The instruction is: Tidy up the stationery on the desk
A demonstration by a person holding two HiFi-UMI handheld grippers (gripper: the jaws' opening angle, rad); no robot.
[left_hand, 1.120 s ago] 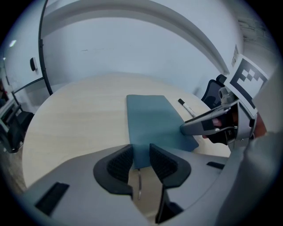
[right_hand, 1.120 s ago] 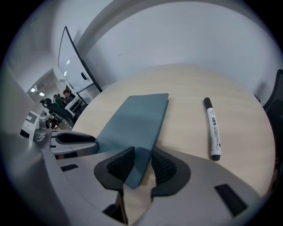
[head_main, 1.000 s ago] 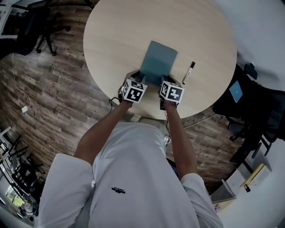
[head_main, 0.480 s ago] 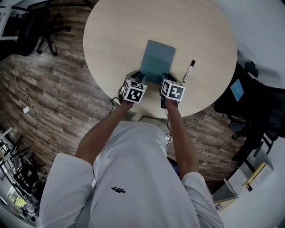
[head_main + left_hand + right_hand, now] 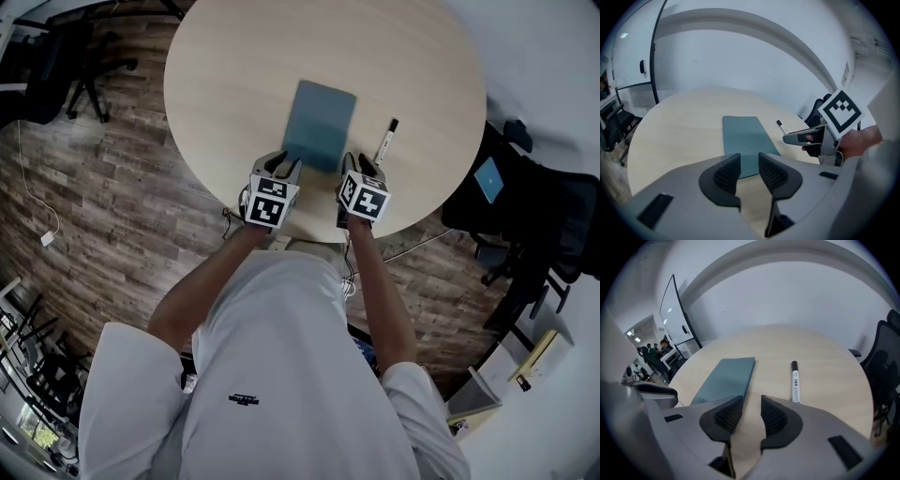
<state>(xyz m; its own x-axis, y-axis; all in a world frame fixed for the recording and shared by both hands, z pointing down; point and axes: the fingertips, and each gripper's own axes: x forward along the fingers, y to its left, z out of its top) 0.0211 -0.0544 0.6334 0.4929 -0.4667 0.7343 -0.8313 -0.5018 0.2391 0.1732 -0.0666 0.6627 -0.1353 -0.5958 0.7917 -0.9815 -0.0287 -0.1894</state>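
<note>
A teal notebook (image 5: 319,125) lies flat on the round, pale wooden table (image 5: 225,75), with a black-capped white marker (image 5: 385,141) lying to its right. My left gripper (image 5: 281,167) hovers just short of the notebook's near left corner. The right gripper (image 5: 357,166) hovers off the near right corner, beside the marker's near end. In the left gripper view the left gripper (image 5: 748,161) is open and empty, the notebook (image 5: 745,138) lying beyond its tips. The right gripper (image 5: 751,411) is also open and empty, above bare wood between the notebook (image 5: 726,378) and the marker (image 5: 795,383).
The table's near edge runs right under both grippers. Black office chairs (image 5: 525,216) stand to the right of the table, and another chair (image 5: 66,56) stands at the far left on the wooden floor. A person's arms and white shirt fill the lower head view.
Both grippers have lifted and drawn back a little from the notebook's near edge. The notebook and the marker lie as before on the table.
</note>
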